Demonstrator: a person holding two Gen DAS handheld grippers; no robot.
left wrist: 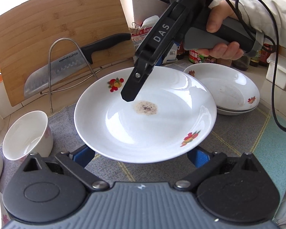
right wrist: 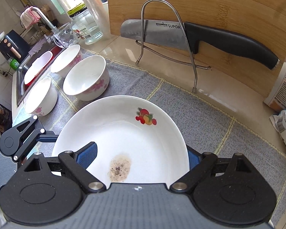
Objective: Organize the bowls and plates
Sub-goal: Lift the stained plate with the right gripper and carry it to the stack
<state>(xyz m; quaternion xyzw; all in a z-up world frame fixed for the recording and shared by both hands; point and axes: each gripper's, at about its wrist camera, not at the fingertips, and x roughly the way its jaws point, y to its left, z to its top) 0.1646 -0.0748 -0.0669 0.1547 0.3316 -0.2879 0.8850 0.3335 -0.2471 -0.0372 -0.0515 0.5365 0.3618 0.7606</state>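
A white plate (left wrist: 143, 118) with fruit prints and a brown stain in its middle is held above the grey mat. It also shows in the right wrist view (right wrist: 124, 133). My right gripper (left wrist: 132, 93) reaches down from the upper right and is shut on the plate's far rim; in its own view (right wrist: 143, 156) one blue pad lies inside the plate and the other outside the rim. My left gripper (left wrist: 141, 155) is open wide, its blue pads under the plate's near edge. Two stacked plates (left wrist: 225, 89) sit at the right. Three white bowls (right wrist: 85, 78) with pink flowers stand left.
A bamboo cutting board (right wrist: 209, 9) leans at the back with a wire rack (right wrist: 162, 38) holding a Supor knife (right wrist: 209, 38). Sauce bottles (left wrist: 257, 57) and a white box (left wrist: 278, 74) stand right. Sink (right wrist: 38, 64), glass jar and mug lie far left.
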